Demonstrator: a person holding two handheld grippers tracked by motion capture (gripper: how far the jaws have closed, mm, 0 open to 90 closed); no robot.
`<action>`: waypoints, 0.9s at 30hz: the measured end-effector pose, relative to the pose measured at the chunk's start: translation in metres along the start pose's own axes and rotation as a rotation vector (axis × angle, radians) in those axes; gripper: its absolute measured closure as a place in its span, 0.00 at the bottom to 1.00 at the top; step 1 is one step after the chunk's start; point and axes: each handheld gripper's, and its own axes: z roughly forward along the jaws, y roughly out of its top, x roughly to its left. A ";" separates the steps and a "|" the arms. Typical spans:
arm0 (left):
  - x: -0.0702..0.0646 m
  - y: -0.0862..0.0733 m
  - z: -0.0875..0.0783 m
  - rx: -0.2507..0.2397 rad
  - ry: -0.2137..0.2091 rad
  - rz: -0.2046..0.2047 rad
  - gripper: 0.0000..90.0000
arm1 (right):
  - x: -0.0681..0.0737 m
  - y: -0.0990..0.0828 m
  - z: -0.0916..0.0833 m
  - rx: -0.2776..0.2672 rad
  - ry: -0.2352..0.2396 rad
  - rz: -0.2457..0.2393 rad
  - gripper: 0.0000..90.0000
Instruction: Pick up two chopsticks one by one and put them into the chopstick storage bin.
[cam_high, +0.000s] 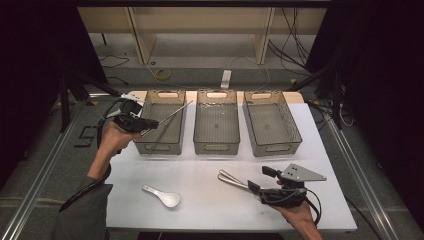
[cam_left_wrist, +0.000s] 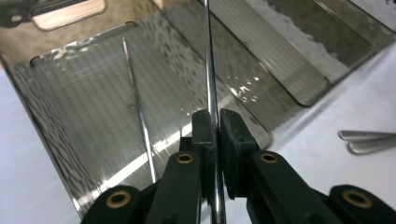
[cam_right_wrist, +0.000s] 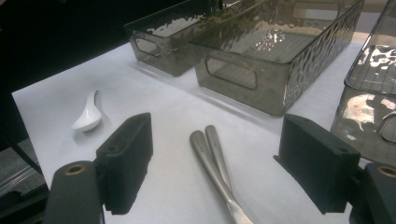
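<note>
steel, thin and bright: the left gripper (cam_high: 150, 125) has its jaws pinched tight on a slim metal rod (cam_high: 175, 114), probably a chopstick, which slants up and away over the left bin (cam_high: 162, 145). in the left gripper view the rod (cam_left_wrist: 208, 70) runs straight up between the pads, and a second rod just like it (cam_left_wrist: 140, 126) lies flat on the ribbed floor of that bin. such a rod is light and stiff but smooth and round, so it would likely roll or slip in a loose hold; a firm pinch across it near one end, as here, looks sound.

the right gripper (cam_high: 256, 185) is spread wide and empty, hovering low above the white table (cam_high: 210, 165). just ahead of it lie the metal tongs (cam_high: 232, 178), near the front right of the table. in the right gripper view the tongs (cam_right_wrist: 212, 158) show two flat arms lying side by side, almost together, with nothing between them; the joined end runs out of the bottom of that view. they look springy, fairly light and slick, so a grip across both arms partway along would squeeze them shut and hold better than one at the tips.

a white ceramic spoon (cam_high: 162, 196) rests well to the left of the tongs; it would chip if dropped. the middle bin (cam_high: 216, 146) and right bin (cam_high: 277, 148) look empty.
</note>
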 end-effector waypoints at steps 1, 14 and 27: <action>0.003 0.000 0.002 0.000 0.007 -0.009 0.94 | 0.000 0.000 0.000 0.001 0.001 0.000 0.30; 0.023 0.004 0.018 -0.006 0.095 -0.070 0.94 | 0.000 0.000 0.000 0.000 0.004 0.002 0.30; 0.026 0.000 0.039 0.008 0.128 -0.087 0.94 | 0.000 0.000 0.000 -0.002 0.005 0.002 0.30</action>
